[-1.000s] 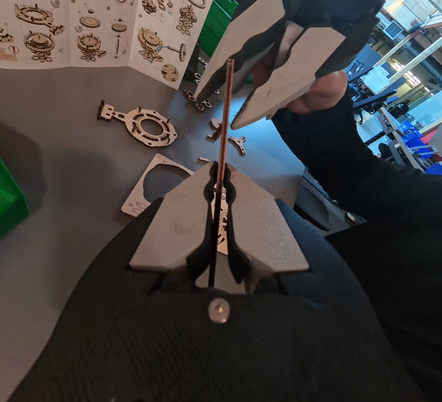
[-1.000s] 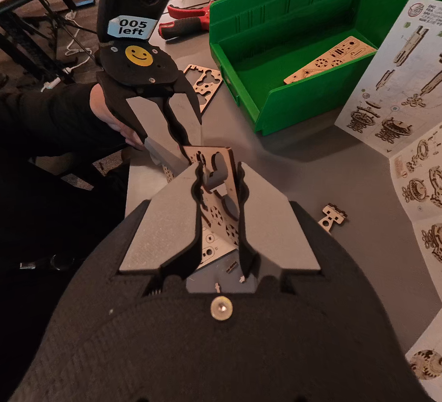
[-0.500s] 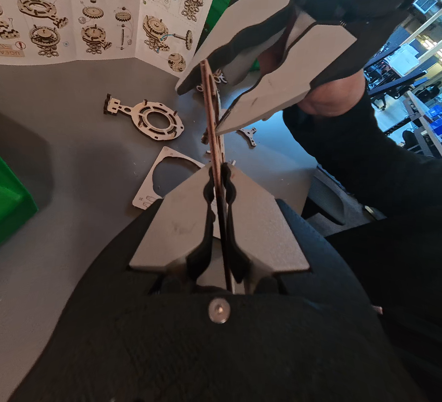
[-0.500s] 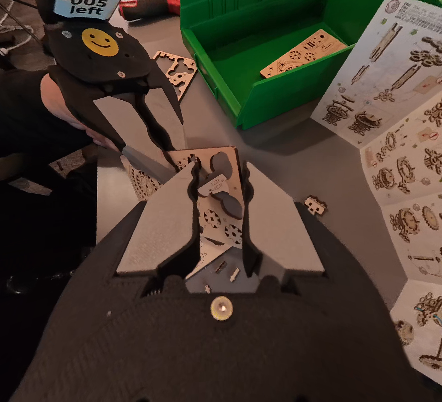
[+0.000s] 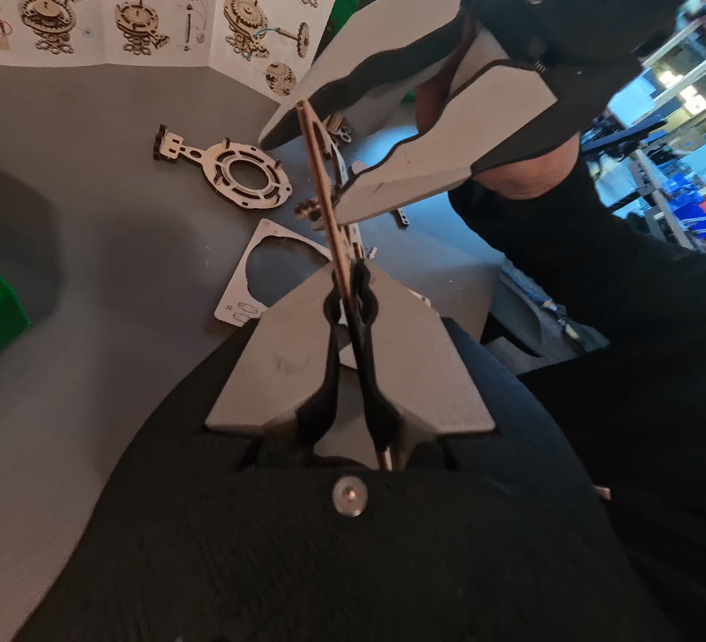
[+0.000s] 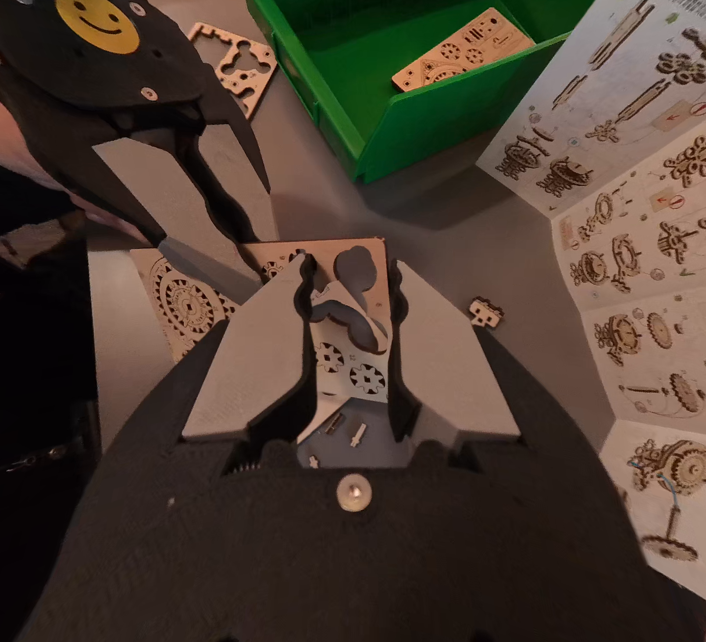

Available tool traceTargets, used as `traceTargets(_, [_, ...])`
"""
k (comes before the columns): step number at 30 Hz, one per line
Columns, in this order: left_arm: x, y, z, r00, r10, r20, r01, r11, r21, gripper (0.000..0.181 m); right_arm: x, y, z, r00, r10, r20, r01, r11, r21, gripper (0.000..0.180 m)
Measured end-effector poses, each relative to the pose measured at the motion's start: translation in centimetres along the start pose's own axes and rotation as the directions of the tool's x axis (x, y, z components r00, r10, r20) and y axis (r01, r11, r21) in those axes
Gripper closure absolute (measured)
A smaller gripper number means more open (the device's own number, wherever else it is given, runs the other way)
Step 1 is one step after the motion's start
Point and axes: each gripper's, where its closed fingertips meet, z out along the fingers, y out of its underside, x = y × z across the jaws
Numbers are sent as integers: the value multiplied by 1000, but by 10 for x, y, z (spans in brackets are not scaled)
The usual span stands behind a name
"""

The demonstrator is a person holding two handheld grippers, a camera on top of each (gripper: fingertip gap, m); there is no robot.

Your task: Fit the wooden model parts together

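While the left gripper [image 5: 349,281] clamps the thin wooden sheet [image 5: 323,180] on edge above the counter [image 5: 114,260], the right gripper [image 6: 351,279] stands spread, its fingers straddling the sheet's cut-out corner without gripping. A sideways push there would likely snap the thin wood or twist it out of the clamp. Loose parts [image 6: 485,312], the green bin [image 6: 382,119] and the instruction leaflet [image 6: 630,260] crowd the far side; the near counter edge offers little room.
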Motion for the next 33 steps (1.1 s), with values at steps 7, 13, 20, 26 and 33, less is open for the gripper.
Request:
traceTargets(7, [5,-6,-3,989,-93,-112,101,992,71,180,-4,-14,-23,982,68,176,-91,987,132,151])
traceTargets(13, [3,-7,-2,993,-78,-83,84,995,63,180,-1,-13,-28,986,53,161,-73,990,121,146])
traceTargets(20, [9,-7,-6,992,-50,-120,56,997,43,181,-1,-5,-28,986,65,154,-84,990,117,137])
traceTargets(26, [14,-6,-9,993,-2,-114,6,1000,29,173,-10,-8,-36,916,142,376,-212,965,152,174])
traceTargets(33, [13,1,-10,994,40,-98,-38,999,27,181,0,-7,-38,914,167,369,-252,948,196,172])
